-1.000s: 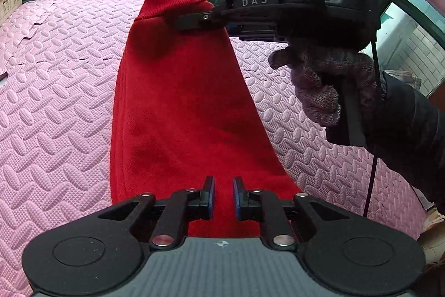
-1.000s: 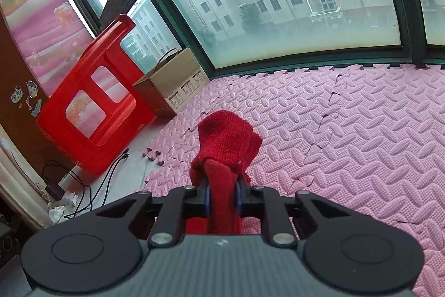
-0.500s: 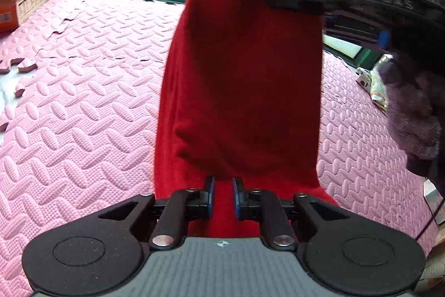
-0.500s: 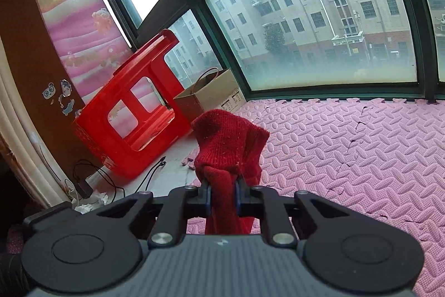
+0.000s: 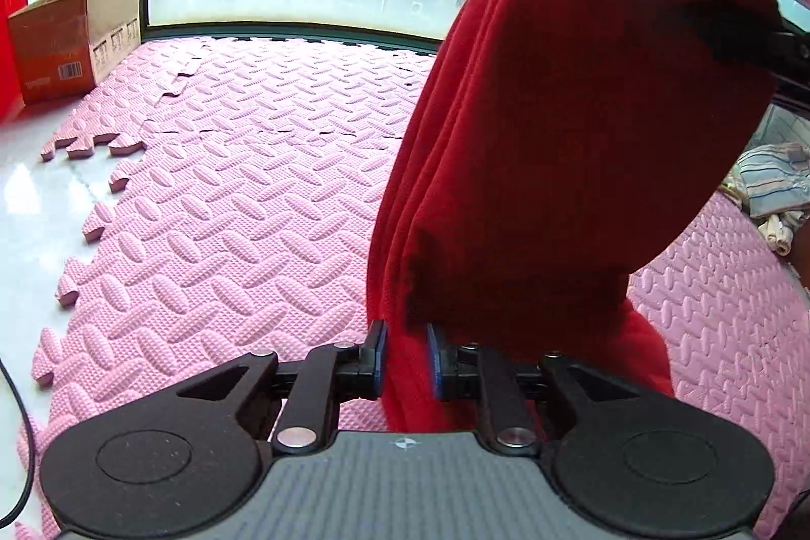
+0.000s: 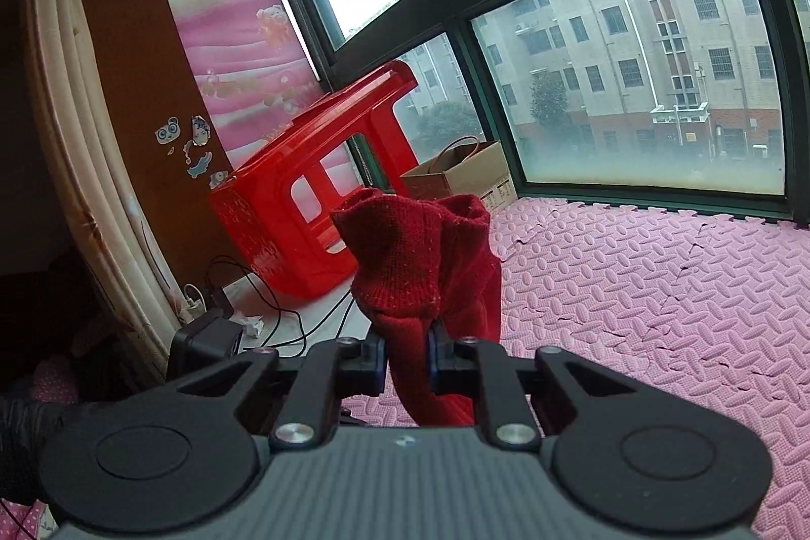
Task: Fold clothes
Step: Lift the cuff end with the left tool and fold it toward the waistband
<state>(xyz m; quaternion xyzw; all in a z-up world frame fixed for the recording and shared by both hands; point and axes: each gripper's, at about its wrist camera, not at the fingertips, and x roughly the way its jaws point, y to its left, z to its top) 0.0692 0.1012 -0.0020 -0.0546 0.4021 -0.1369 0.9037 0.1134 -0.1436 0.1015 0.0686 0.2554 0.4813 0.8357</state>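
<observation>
Above pink mat (image 5: 228,206): red knit garment (image 5: 547,165) hanging bunched (ribbed cuff).

Left gripper (image 5: 406,350): black linkage arms with silver pivot screws, two round black discs at the base, grey ribbed body with a small crosshair mark, blue-edged pads on the fingers (image 5: 375,352).

Right gripper (image 6: 406,355): same build and colours.

Person: black sleeve (image 6: 23,444) at the lower left edge of the right wrist view.
</observation>
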